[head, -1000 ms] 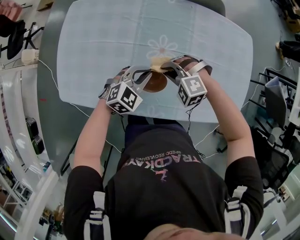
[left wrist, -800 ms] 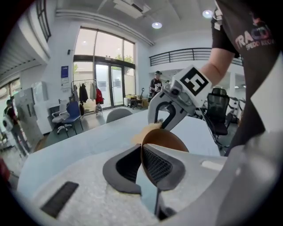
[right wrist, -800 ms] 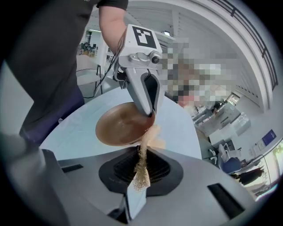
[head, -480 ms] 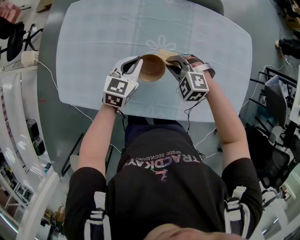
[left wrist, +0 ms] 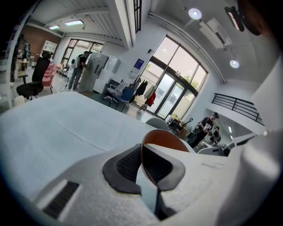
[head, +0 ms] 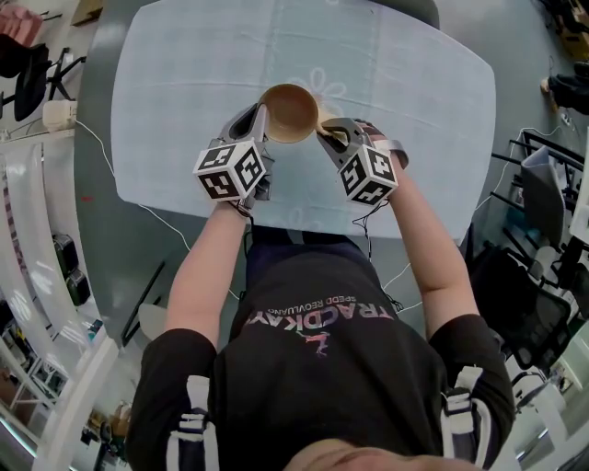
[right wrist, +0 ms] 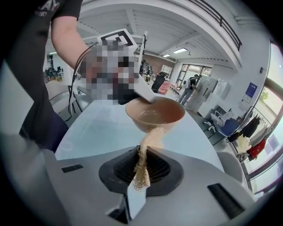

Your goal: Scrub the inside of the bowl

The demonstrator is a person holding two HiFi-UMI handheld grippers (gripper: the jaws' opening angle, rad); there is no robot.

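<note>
A tan wooden bowl (head: 290, 112) is over the middle of the table, mouth up. My left gripper (head: 261, 123) is shut on its near-left rim. In the left gripper view the thin orange-brown rim of the bowl (left wrist: 166, 139) runs between the pads of the left gripper (left wrist: 142, 165). My right gripper (head: 329, 136) is just right of the bowl, shut on a frayed tan scrub pad (head: 324, 120). In the right gripper view the scrub pad (right wrist: 143, 161) sticks out of the right gripper (right wrist: 140, 171) toward the bowl (right wrist: 154, 114); its tip is at the outer wall below the rim.
A pale blue cloth with a flower print covers the table (head: 184, 92). A grey chair (head: 414, 9) stands at the far side. Cables hang off the table's near edge (head: 156, 216). Office chairs and people are far off in the room (left wrist: 82, 66).
The left gripper has rolled and moved away from the person with the bowl, which now faces mouth up. The right gripper has rolled a little and stayed beside the bowl.
</note>
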